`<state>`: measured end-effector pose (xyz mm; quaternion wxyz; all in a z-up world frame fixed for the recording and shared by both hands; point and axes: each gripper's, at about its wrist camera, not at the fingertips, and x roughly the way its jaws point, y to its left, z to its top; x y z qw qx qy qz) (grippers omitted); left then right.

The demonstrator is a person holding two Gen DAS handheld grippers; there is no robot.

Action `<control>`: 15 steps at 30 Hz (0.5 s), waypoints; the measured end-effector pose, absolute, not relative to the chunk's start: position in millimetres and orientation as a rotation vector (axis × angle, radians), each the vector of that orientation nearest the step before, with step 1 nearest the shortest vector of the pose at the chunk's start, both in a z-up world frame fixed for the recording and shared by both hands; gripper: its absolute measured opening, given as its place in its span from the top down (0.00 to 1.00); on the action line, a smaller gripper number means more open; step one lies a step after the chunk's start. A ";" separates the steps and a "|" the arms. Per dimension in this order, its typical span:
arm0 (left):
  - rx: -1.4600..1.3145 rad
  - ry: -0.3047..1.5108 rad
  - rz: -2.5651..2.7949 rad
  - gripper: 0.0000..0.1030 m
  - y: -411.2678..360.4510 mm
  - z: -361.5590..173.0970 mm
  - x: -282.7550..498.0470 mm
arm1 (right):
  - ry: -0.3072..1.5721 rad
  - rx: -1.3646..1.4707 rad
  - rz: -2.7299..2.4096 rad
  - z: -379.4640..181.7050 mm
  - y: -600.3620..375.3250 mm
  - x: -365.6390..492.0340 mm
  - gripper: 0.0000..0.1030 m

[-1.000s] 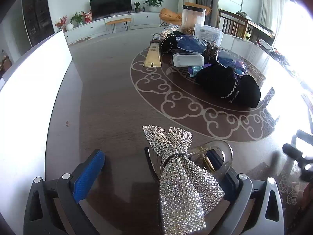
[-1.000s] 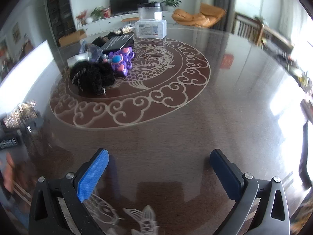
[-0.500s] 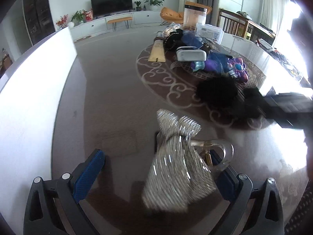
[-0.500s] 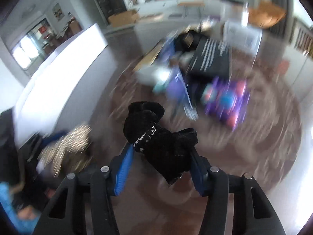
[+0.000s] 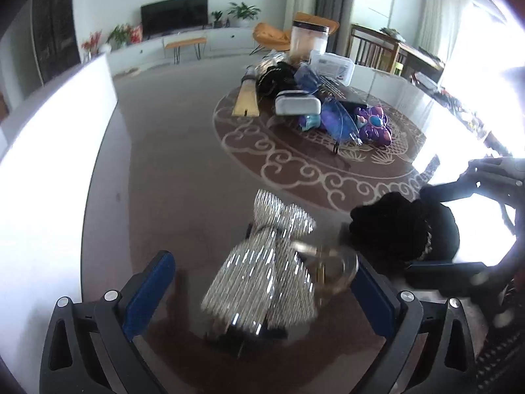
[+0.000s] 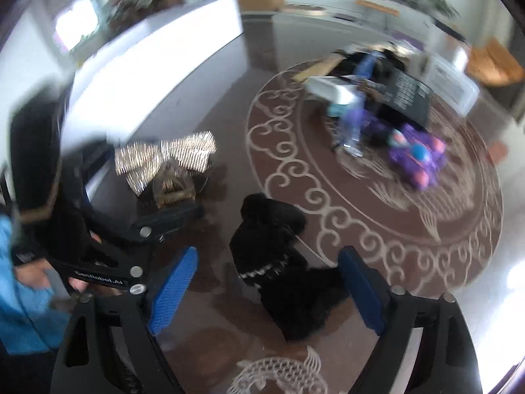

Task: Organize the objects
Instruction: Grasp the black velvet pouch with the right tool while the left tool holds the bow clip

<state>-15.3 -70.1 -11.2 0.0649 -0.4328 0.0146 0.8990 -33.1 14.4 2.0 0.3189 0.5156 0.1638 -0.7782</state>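
**Near field.** The left gripper [image 5: 262, 259] points steeply down at the dark glossy table [image 5: 164, 164] with its fingers spread wide. They clamp nothing. The rhinestone bow hair clip [image 5: 269, 282] lies on the table between them, and its clear claw body sits just beside the right-hand pad, well apart from the other. The bow is blurred, so contact with that pad cannot be settled. The open fingers bracket the clip rather than hold it, which probably marks the spot where sorted pieces collect.

The right gripper [image 6: 269, 252] also points steeply down. Its jaws have just been closing, with the black fuzzy hair clip [image 6: 279, 282] between them. A strip of table shows between the left-hand pad and the fur, and the other pad sits at the fur's edge. The pads therefore stand apart from the piece rather than pressing it, and it appears to rest on the table. It lies just beside the rhinestone bow. The two hair ornaments are probably being grouped by kind, apart from the mixed heap. A hand [image 6: 32, 272] in a blue sleeve [image 6: 19, 312] carries the left gripper.

**Far field.** On the table's scrolled medallion [image 5: 295, 170] lies the unsorted pile:
- a white case [image 5: 297, 105]
- a purple pop toy [image 5: 374, 124]
- a pale wooden piece [image 5: 246, 103]
- a clear lidded box [image 5: 331, 65]
- a tall jar [image 5: 308, 42]
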 end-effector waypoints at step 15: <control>-1.050 -0.410 2.642 0.53 -119.9 102.8 60.4 | -0.104 1.343 -2.231 59.8 32.0 -17.2 0.63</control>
